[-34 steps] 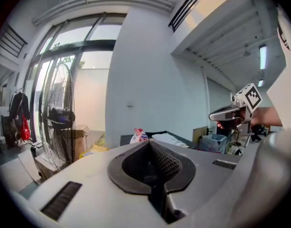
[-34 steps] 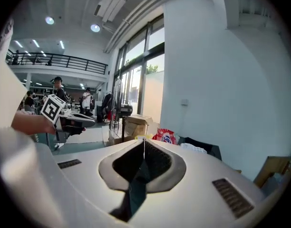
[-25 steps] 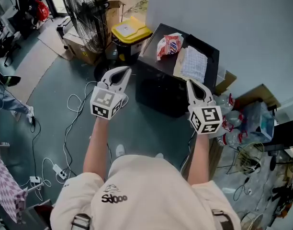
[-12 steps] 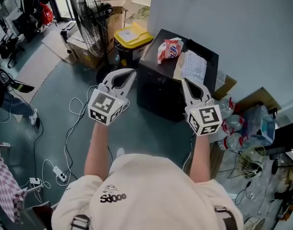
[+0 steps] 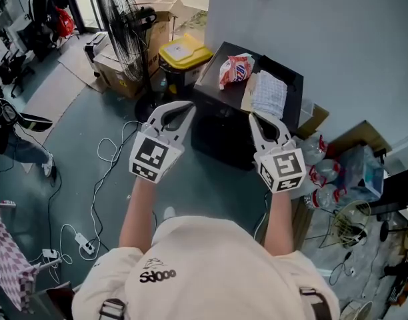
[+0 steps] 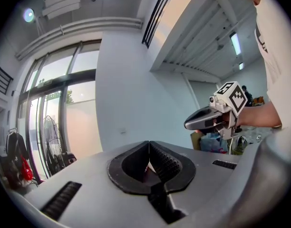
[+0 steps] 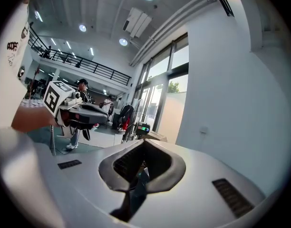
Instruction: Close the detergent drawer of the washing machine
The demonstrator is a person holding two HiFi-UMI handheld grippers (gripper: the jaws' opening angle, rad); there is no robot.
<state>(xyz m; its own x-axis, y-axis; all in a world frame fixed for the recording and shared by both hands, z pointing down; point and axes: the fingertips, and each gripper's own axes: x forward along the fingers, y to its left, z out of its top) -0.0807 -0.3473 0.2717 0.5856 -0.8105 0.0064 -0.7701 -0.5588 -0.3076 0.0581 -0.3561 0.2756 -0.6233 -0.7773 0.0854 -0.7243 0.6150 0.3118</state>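
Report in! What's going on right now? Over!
Shut, empty: left hand-held gripper, right hand-held gripper. Ahead, black cabinet, untouched; drawer not visible. Nothing between.

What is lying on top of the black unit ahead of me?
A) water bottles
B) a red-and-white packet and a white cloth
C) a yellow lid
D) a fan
B: the head view shows a red-and-white packet and a white cloth on top of the black unit; the fan and yellow-lidded bin stand beside it.

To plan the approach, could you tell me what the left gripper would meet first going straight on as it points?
Probably the pale wall; the left gripper points level at it, seemingly passing above the black machine, though depth is unclear.
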